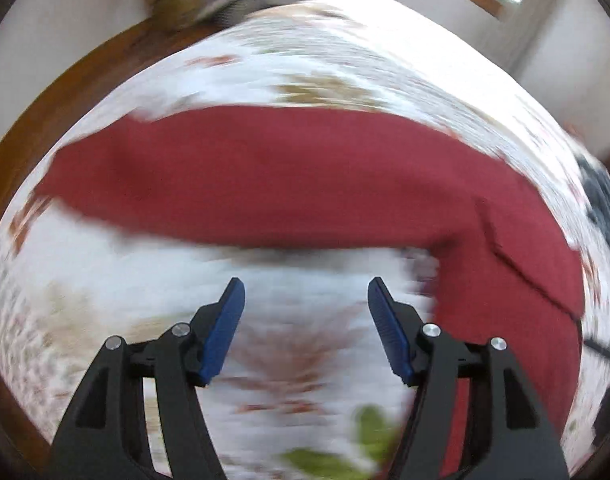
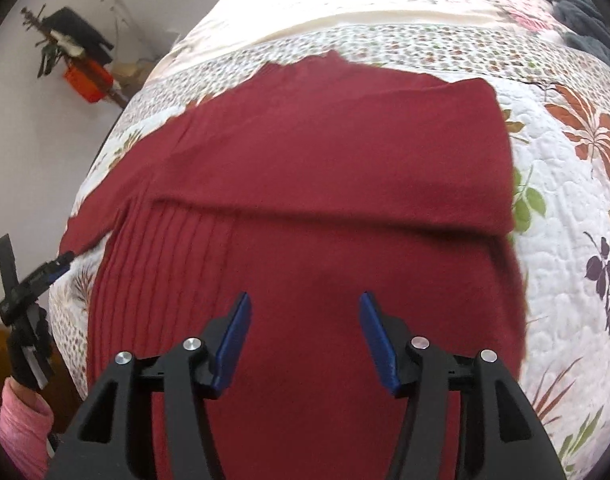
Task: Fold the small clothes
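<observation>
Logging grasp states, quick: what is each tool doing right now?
Left tool: open, holding nothing.
Right tool: open, empty, above the red sweater.

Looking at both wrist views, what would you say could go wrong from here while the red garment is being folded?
1. The left gripper is open over the floral quilt, beside the red sweater, so closing there might pinch the quilt instead.
2. The left wrist view is motion-blurred, so aiming for a sleeve edge could miss.
3. The right gripper hovers open above the sweater's middle; a grab there might bunch the folded-over flap rather than tidy it.
</observation>
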